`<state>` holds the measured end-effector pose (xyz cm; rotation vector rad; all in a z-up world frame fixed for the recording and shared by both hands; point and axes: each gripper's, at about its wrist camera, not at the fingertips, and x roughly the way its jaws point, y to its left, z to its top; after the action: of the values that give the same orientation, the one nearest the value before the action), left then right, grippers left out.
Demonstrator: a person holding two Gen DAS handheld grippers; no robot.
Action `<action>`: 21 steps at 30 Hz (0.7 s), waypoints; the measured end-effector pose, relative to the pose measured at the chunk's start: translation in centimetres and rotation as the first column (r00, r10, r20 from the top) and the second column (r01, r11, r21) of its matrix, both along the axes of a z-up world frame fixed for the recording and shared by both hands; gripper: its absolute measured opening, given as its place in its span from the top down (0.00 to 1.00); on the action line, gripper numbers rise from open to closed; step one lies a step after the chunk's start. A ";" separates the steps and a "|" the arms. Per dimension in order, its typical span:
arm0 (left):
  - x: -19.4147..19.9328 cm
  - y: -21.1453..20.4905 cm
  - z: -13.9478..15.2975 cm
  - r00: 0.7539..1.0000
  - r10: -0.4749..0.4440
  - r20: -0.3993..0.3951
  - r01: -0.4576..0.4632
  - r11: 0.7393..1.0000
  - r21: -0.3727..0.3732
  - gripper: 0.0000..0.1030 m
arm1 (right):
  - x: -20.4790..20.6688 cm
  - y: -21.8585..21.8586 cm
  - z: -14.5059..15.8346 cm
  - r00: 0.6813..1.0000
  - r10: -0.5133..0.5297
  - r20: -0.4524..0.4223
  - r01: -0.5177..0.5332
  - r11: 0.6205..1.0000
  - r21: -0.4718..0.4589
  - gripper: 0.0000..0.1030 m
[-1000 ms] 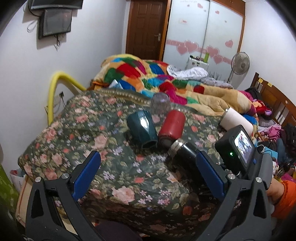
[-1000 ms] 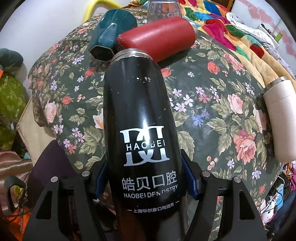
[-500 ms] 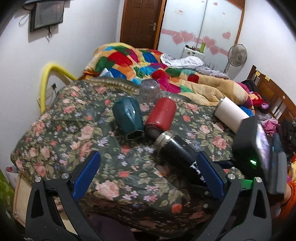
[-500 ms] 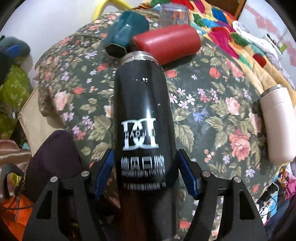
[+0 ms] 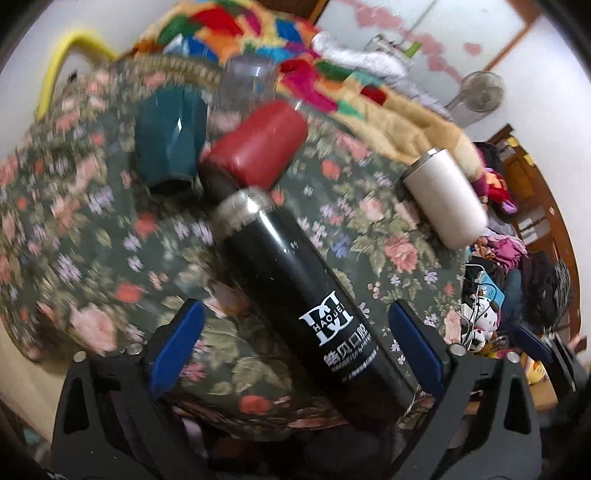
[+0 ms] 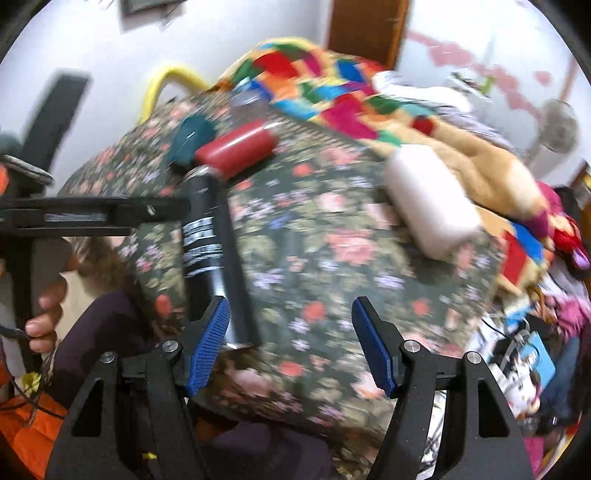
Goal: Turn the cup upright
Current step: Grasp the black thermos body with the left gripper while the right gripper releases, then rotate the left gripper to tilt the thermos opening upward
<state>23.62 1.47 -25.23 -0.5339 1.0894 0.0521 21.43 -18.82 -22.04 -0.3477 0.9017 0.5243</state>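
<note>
A black flask with white lettering (image 5: 295, 280) lies on its side on the floral bedspread (image 5: 110, 236), steel rim toward the far cups. My left gripper (image 5: 295, 347) is open, its blue pads on either side of the flask's lower half, not touching it. In the right wrist view the flask (image 6: 210, 254) lies left of centre. My right gripper (image 6: 290, 343) is open and empty, its left pad just beside the flask's base. The left gripper's finger (image 6: 96, 214) reaches in from the left.
A red flask (image 5: 258, 147), a teal cup (image 5: 170, 140) and a clear glass (image 5: 243, 85) lie or stand beyond the black flask. A white flask (image 5: 443, 199) lies at the right. A patchwork quilt (image 5: 236, 33) is behind. Clutter lies beside the bed at right.
My right gripper has let go of the black flask and drawn back to the right. The flask now lies on the bedspread. My left gripper has moved in around it.
</note>
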 end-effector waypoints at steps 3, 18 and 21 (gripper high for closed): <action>1.1 -0.3 -1.4 0.996 0.052 -0.071 -0.052 0.999 -0.001 0.11 | -0.1 -2.0 0.7 0.996 -0.081 0.036 0.080 0.996 0.035 0.37; 3.0 -3.1 -3.9 0.973 0.130 -0.189 -0.124 0.991 0.042 0.27 | -2.4 -4.9 1.1 0.971 -0.202 0.125 0.190 0.976 0.104 0.37; 2.2 -4.2 -3.6 0.983 0.076 -0.167 -0.064 0.995 0.077 0.28 | -2.6 -5.0 0.9 0.971 -0.209 0.115 0.195 0.973 0.121 0.37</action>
<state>25.83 -2.75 -28.85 -0.5106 1.2295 0.2005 18.78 -23.86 -21.16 -0.1848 0.7721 0.3567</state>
